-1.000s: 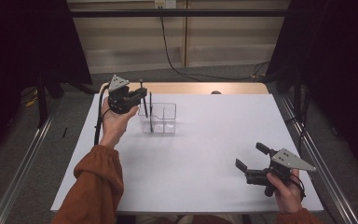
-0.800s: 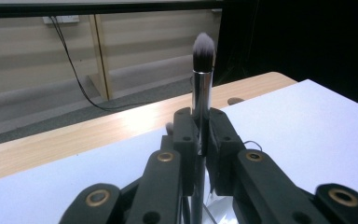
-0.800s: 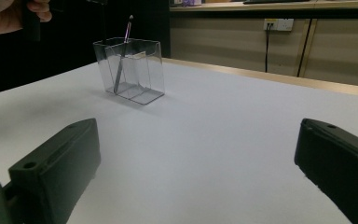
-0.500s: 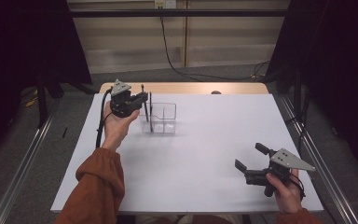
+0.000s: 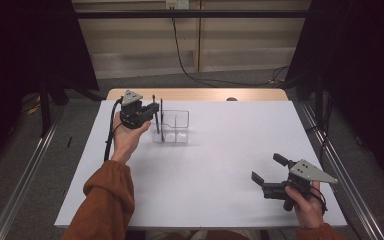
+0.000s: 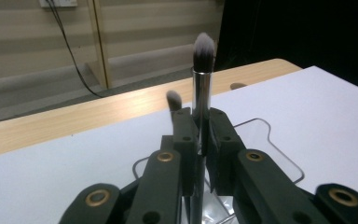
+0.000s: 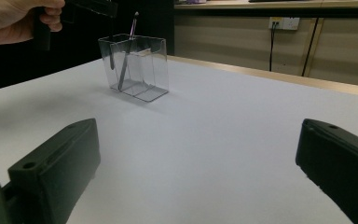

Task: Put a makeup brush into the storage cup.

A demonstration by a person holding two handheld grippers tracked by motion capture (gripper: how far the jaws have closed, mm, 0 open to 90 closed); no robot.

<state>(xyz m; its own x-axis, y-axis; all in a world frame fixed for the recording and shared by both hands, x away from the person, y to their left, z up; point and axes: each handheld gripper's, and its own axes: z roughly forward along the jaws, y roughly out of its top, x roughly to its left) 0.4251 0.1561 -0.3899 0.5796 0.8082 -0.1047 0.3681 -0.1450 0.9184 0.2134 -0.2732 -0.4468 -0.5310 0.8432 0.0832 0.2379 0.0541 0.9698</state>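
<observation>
Two brushes [image 5: 162,120] — one organizer [image 5: 176,127].

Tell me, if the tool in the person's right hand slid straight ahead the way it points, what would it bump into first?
Probably nothing soon. The right tool faces bare white tabletop; the clear holder with its brushes stands left of that line, though depth is hard to judge.

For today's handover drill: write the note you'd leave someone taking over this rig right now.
Left tool: shut on a brush, bristles up, over the clear holder.
Right tool: open, holding nothing, near the table's front right.
Second brush already leans inside the holder.
Done: one brush in.
Left, probably: lower the held brush in and let go.
</observation>
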